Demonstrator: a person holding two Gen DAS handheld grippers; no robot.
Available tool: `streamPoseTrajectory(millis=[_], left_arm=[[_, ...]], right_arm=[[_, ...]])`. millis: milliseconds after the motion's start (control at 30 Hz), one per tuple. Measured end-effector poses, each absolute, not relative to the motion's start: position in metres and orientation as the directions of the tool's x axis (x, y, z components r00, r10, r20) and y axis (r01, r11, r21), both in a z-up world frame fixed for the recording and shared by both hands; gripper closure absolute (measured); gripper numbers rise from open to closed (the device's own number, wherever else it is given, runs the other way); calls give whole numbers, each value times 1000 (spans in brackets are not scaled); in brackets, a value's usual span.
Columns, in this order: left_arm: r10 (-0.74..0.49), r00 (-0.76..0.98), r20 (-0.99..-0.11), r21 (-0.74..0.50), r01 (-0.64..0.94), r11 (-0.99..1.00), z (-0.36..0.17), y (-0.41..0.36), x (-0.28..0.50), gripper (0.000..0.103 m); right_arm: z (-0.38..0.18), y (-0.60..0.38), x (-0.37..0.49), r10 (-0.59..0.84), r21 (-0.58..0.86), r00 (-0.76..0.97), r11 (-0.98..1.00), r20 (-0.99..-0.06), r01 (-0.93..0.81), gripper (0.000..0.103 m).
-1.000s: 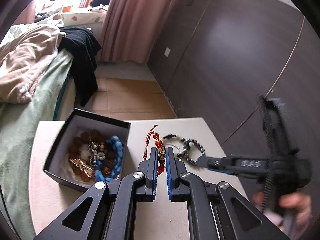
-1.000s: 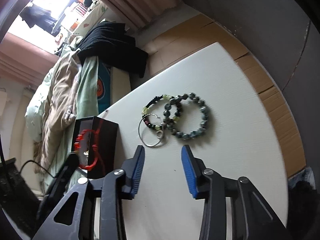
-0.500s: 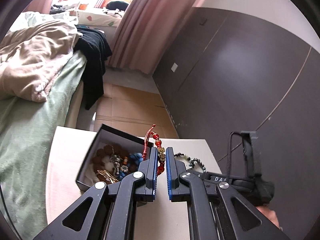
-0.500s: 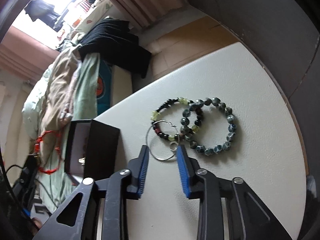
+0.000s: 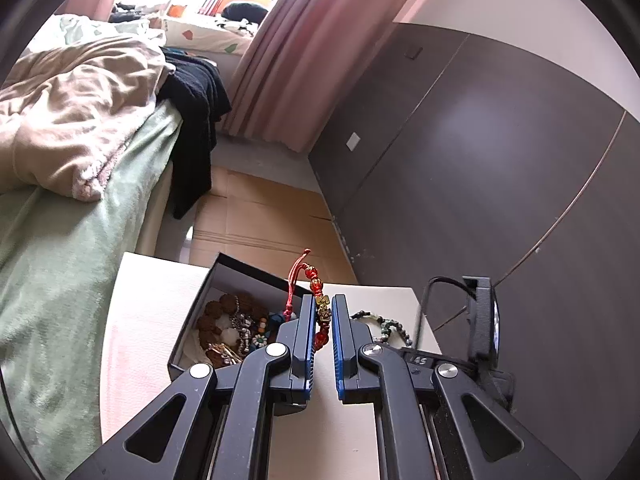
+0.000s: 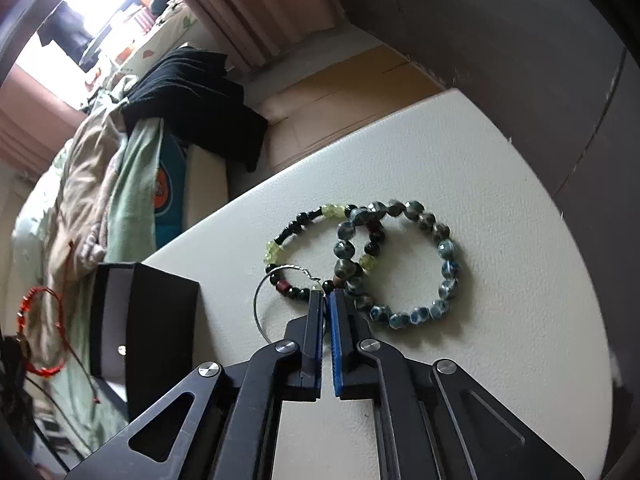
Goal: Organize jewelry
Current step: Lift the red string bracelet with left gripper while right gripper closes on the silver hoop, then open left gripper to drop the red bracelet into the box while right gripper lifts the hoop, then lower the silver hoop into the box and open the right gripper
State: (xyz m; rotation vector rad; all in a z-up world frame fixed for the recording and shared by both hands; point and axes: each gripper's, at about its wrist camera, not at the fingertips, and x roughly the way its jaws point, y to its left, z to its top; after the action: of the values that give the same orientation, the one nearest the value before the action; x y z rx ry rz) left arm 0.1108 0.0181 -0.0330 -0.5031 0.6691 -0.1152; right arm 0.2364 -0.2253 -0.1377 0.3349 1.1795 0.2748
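Observation:
My left gripper point(image 5: 322, 304) is shut on a red cord bracelet point(image 5: 319, 300) with red and gold beads, held in the air just right of the open black jewelry box point(image 5: 256, 274), which holds several bracelets. The red bracelet also shows in the right wrist view point(image 6: 34, 334), beside the box point(image 6: 160, 320). My right gripper point(image 6: 326, 298) is shut at the near edge of a thin silver hoop point(image 6: 260, 300) and a black-and-green bead bracelet point(image 6: 304, 236) on the white table point(image 6: 500, 360). A blue-grey bead bracelet point(image 6: 440, 264) overlaps them. Which one is pinched is hidden.
A bed with green and beige bedding point(image 5: 72, 128) and black clothes point(image 5: 196, 120) lies left of the table. A dark wardrobe wall point(image 5: 480, 160) stands to the right. Cardboard point(image 5: 260, 220) covers the floor beyond the table's far edge.
My left gripper has lifted and pulled back with the red bracelet. My right gripper has moved forward to the bracelets and closed from open to shut.

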Motion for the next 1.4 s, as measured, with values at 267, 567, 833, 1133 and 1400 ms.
streamPoseTrajectory(millis=[267, 567, 833, 1133, 1400], left_arm=[[-246, 784, -570, -484, -78, 872, -34, 23, 110, 95], [-300, 768, -567, -566, -98, 819, -43, 33, 119, 70], [-233, 796, -559, -555, -151, 818, -39, 41, 113, 9], [-173, 785, -594, -514, -205, 833, -43, 55, 110, 9], [-112, 795, -596, -511, -267, 817, -45, 74, 102, 10]], right_arm=[[-110, -229, 218, 472, 480, 381, 873, -795, -82, 99], [-81, -213, 208, 559, 539, 408, 824, -722, -175, 99], [-66, -198, 199, 640, 586, 399, 766, -657, -264, 99], [-62, -164, 186, 751, 672, 345, 659, -563, -338, 99], [-66, -141, 178, 719, 621, 355, 695, -597, -363, 38]])
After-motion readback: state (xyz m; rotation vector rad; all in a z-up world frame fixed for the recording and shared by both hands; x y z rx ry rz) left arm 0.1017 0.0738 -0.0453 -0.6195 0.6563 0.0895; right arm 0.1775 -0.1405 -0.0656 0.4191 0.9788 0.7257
